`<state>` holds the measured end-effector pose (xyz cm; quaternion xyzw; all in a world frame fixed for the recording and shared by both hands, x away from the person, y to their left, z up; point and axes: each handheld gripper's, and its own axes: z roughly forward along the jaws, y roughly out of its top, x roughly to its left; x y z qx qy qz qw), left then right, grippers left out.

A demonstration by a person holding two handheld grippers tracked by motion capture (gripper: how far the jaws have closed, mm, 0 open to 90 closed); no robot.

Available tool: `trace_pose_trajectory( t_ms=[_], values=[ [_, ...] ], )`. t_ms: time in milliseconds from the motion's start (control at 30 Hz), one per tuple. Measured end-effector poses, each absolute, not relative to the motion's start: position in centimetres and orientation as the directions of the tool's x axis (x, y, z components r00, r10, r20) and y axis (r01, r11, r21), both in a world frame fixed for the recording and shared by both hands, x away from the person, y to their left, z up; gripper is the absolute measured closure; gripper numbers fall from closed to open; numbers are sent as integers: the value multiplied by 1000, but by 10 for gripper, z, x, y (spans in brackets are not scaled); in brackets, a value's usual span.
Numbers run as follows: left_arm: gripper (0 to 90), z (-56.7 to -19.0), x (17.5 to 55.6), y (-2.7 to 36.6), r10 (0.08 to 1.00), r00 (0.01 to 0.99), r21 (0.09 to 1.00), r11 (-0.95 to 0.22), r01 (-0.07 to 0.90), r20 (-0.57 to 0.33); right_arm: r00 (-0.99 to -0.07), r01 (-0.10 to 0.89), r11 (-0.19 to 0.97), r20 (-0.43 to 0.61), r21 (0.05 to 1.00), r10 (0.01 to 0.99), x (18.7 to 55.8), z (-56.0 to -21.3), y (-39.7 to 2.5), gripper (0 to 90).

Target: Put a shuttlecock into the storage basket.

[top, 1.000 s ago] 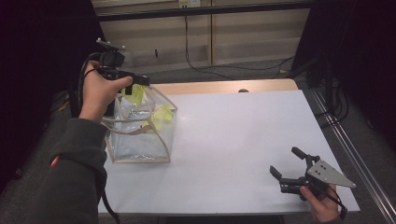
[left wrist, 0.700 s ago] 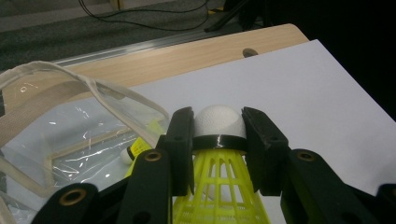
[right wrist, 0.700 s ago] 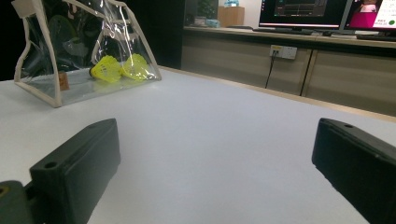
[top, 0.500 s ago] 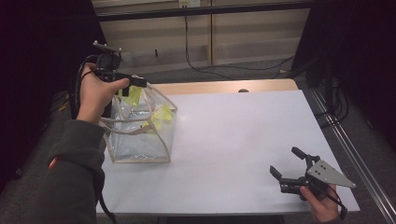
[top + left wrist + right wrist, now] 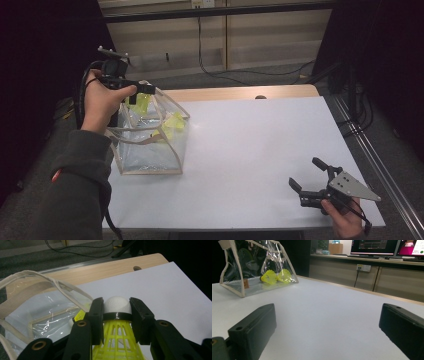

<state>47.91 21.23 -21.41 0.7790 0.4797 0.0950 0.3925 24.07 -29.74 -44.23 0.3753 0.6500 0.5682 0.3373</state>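
Note:
My left gripper hovers over the open top of a clear plastic bag with beige trim at the table's left. In the left gripper view, my left gripper is shut on a yellow shuttlecock, clamped at its white cork tip. Two more yellow shuttlecocks lie inside the bag; in the high view they show as one yellow patch. My right gripper rests near the table's front right corner, open with nothing between its jaws.
The white table top spreads between the bag and the right gripper. A wooden strip runs along its far edge. Cables lie on the floor beyond. Cabinets and monitors stand behind the table.
The left hand has lifted slightly up and back with the shuttlecock above the bag's opening. The right gripper has stayed still.

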Motion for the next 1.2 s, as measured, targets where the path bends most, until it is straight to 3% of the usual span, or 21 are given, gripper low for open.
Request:
trace_pose_trajectory(
  t_ms=[1200],
  values=[
    [648, -228, 481, 222, 830, 510, 709, -218, 671, -228, -491, 105, 74, -13, 992, 871, 241, -442, -297, 11]
  ],
)
